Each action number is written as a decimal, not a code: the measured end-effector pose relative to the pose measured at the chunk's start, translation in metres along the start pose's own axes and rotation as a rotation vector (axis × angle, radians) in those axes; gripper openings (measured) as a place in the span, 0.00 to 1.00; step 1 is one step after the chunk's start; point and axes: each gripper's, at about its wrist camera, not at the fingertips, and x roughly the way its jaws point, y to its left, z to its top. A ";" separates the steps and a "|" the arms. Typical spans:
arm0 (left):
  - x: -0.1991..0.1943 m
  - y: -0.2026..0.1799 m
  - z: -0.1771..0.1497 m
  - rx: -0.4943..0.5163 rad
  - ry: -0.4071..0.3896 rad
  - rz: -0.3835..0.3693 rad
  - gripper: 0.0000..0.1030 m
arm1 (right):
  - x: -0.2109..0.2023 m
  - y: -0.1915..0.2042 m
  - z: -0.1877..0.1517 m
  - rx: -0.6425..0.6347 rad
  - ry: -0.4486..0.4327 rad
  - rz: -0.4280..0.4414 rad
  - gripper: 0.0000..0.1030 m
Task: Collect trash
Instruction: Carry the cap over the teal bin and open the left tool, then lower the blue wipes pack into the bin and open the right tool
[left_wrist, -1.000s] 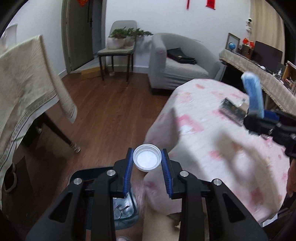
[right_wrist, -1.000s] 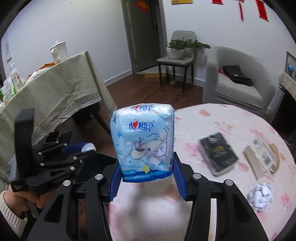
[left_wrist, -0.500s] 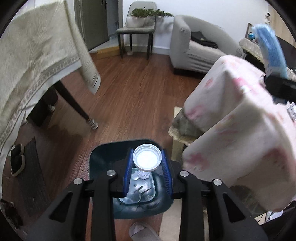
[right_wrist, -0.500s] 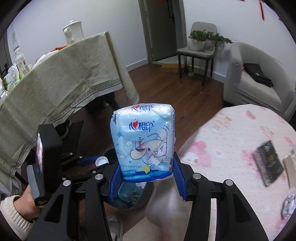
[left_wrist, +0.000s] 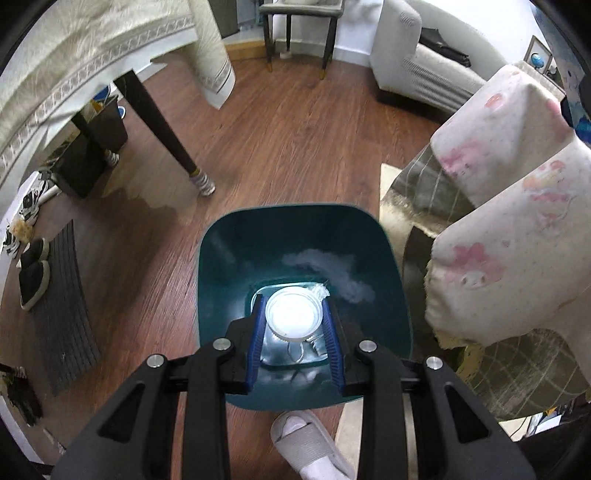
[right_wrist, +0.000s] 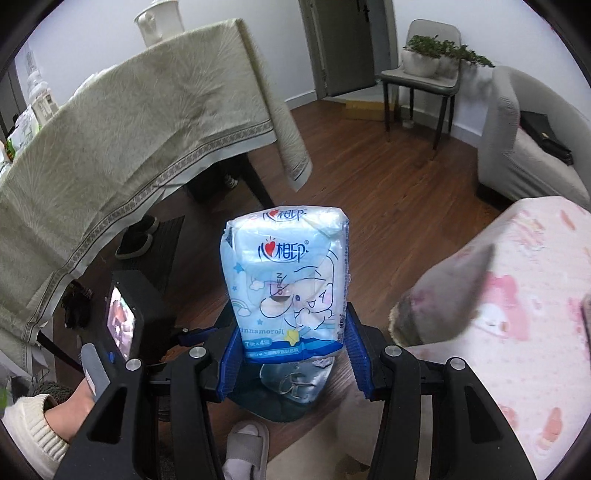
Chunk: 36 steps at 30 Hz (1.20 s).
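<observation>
My left gripper (left_wrist: 294, 317) is shut on a white round bottle cap (left_wrist: 294, 313), pressed between its blue pads. It points steeply down over the mouth of a teal trash bin (left_wrist: 221, 266) on the wooden floor; white crumpled waste (left_wrist: 325, 264) and clear plastic lie inside. My right gripper (right_wrist: 293, 349) is shut on a light blue tissue pack (right_wrist: 290, 280) with a cartoon print, held upright. Below that pack the teal bin (right_wrist: 273, 406) shows in part. The left gripper's black body (right_wrist: 125, 325) and the hand holding it appear at lower left in the right wrist view.
A low table under a pink-printed cloth (left_wrist: 517, 236) stands right beside the bin. A dining table with a beige cloth (right_wrist: 110, 147) and dark legs (left_wrist: 155, 125) is on the left. A foot in a grey slipper (left_wrist: 306, 439) stands by the bin. Armchair (right_wrist: 528, 147) and chair (right_wrist: 421, 85) stand farther back.
Both grippers swung away from the pink table toward the floor. The left one sank and tilted down until the cap hangs over the bin's mouth. The tissue pack stays held.
</observation>
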 end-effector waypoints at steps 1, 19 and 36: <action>0.003 0.001 -0.001 -0.001 0.010 0.002 0.31 | 0.004 0.004 0.000 -0.005 0.008 0.004 0.50; 0.025 0.029 -0.020 -0.029 0.086 0.015 0.46 | 0.062 0.025 -0.008 -0.004 0.117 0.005 0.50; -0.056 0.055 -0.007 -0.069 -0.122 0.000 0.45 | 0.111 0.045 -0.022 -0.009 0.223 -0.010 0.49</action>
